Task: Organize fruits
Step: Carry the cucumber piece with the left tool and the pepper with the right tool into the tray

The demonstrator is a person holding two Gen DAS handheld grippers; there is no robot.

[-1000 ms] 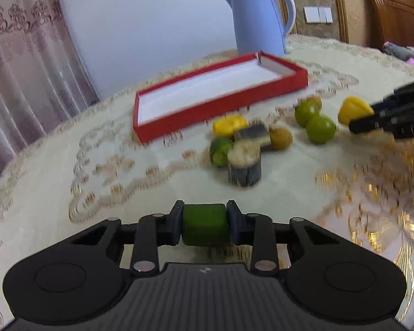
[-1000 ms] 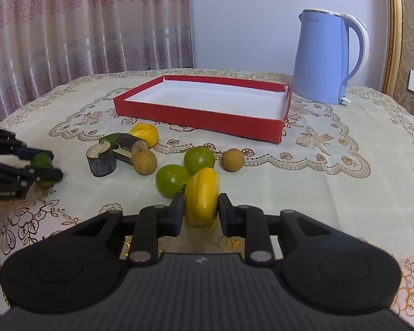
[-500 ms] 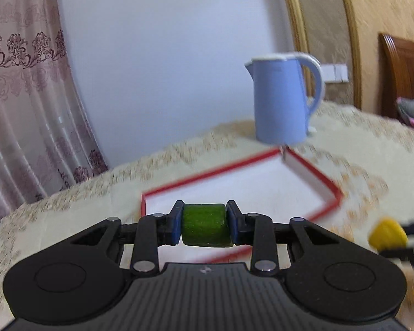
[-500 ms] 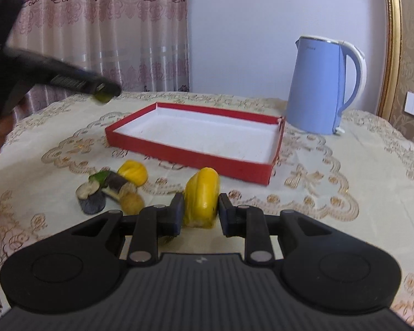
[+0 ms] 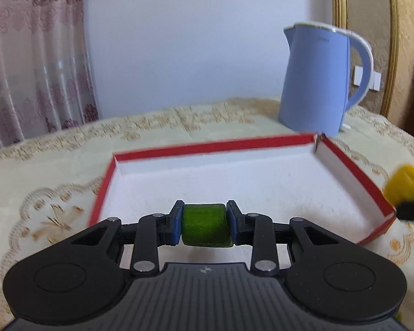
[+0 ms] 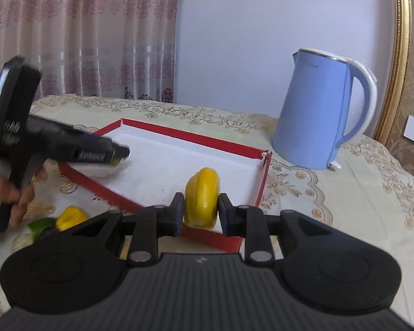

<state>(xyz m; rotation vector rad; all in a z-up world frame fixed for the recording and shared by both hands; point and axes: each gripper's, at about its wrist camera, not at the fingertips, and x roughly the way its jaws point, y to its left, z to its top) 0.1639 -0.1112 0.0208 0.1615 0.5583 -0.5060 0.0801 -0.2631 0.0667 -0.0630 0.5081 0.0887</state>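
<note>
My left tool [image 5: 205, 227] is clamped on the green fruit [image 5: 205, 228], already over the red tray [image 5: 353, 169] filling mid-frame. My right tool [image 6: 201, 215], clamped on the yellow fruit [image 6: 202, 197], hangs at the tray's near edge.

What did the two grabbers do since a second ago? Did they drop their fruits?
No drops. The left gripper carried its green fruit from the table beside the fruit pile up over the red tray. The right gripper brought its yellow fruit to the tray's near edge. Both jaws stayed clamped. The tray, the blue kettle and the leftover fruits stayed put.
</note>
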